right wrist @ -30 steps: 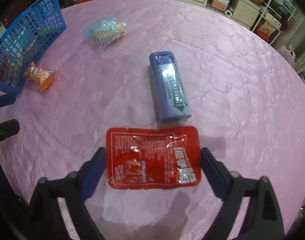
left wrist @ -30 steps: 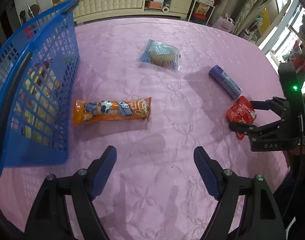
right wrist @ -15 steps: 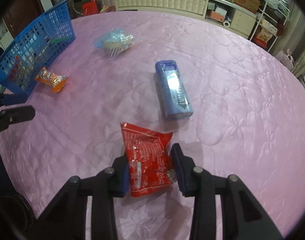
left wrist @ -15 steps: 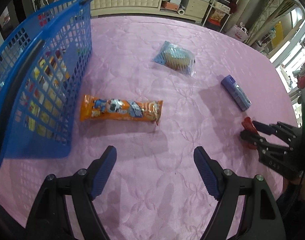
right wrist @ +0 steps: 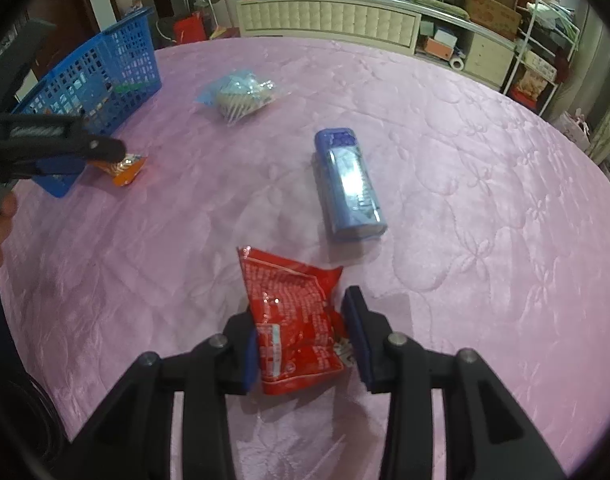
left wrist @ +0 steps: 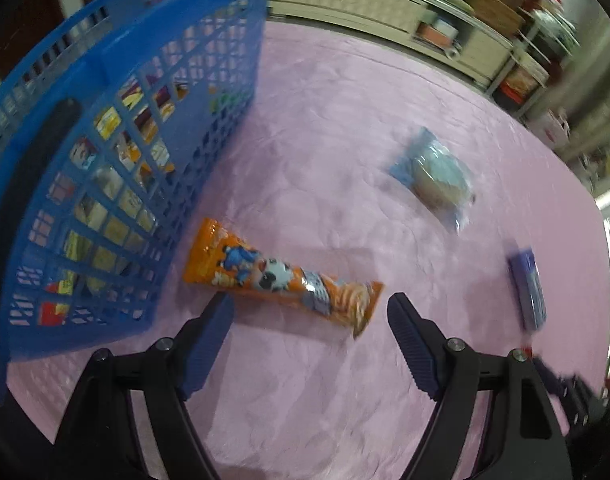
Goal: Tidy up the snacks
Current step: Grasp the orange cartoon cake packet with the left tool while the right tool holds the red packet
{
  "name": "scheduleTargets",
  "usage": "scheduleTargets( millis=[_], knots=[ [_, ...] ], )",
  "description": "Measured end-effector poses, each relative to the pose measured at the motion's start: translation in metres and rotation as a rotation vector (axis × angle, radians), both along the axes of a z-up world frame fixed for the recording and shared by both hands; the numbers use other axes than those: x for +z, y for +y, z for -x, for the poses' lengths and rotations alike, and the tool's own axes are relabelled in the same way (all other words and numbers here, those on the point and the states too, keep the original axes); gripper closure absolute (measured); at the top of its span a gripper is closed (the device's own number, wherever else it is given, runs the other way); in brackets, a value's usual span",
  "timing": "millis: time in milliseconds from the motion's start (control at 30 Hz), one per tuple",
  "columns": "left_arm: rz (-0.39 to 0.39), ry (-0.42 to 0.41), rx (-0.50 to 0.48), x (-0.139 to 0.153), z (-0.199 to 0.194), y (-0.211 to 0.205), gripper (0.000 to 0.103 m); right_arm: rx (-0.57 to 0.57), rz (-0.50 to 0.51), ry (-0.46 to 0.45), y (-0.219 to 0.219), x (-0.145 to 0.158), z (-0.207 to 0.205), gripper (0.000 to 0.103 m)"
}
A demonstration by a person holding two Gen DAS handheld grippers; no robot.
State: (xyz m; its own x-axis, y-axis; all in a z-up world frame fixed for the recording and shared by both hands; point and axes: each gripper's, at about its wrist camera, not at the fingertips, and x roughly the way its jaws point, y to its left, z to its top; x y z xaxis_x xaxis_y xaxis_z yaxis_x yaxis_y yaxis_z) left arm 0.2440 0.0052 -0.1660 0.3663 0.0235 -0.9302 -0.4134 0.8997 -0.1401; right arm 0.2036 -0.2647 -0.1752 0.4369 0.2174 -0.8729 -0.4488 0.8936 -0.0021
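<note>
Snacks lie scattered over the pink tablecloth, and we take the blue basket as our landmark; it stands at the cloth's edge and already holds several packets, which we glimpse only through its lattice wall.

Going by size after the basket: the orange snack tube lies just beside the basket's near wall, 1 end close to it, its long axis running away from the basket and across the mouth of our left gripper. That gripper is spread wide, holding nothing, its 2 fingers standing either side of the tube's length rather than across its narrow width. We judge the coming grasp turns on this: the left hand is far nearer than the right, but the jaws would close along the tube unless turned.

The blue-purple box lies well away from the basket, long axis pointing toward our right gripper. The pale blue biscuit bag sits between box and basket. The red packet is pinched, crumpled, between the right gripper's pads, far from the basket.

The left view is smeared by motion, so printing is unreadable, and the right gripper shows there only as a dark sliver at the edge.
</note>
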Motion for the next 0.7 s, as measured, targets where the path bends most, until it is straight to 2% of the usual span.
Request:
scheduleTargets(
  millis=[200,233,267,300,367,467,600,700],
  knots=[
    [0.009,0.036,0.102,-0.016,-0.009,0.01,0.025,0.007,-0.008,-0.001,-0.003,0.0,0.001,0.058],
    [-0.013,0.032,0.089,-0.016,-0.01,0.007,0.029,0.007,-0.01,-0.002,-0.004,0.0,0.001,0.058],
    [-0.027,0.031,0.056,-0.016,-0.011,0.004,0.039,0.007,-0.011,-0.004,-0.005,0.0,0.002,0.058],
    [-0.043,0.038,0.034,-0.015,-0.011,0.0,0.04,0.006,-0.011,-0.005,-0.006,0.0,0.002,0.058],
    [-0.055,0.034,-0.026,-0.013,-0.009,-0.007,0.06,0.001,-0.008,-0.01,-0.006,-0.001,0.002,0.058],
    [-0.048,0.04,-0.119,-0.011,-0.004,-0.016,0.077,-0.012,0.005,-0.003,-0.002,0.0,0.001,0.058],
    [-0.024,0.025,-0.192,-0.009,0.009,-0.02,0.08,-0.023,0.019,0.019,0.004,0.001,0.0,0.059],
    [0.043,0.0,-0.277,-0.009,0.021,-0.023,0.08,-0.029,0.032,0.032,0.01,0.002,0.004,0.06]
  ],
)
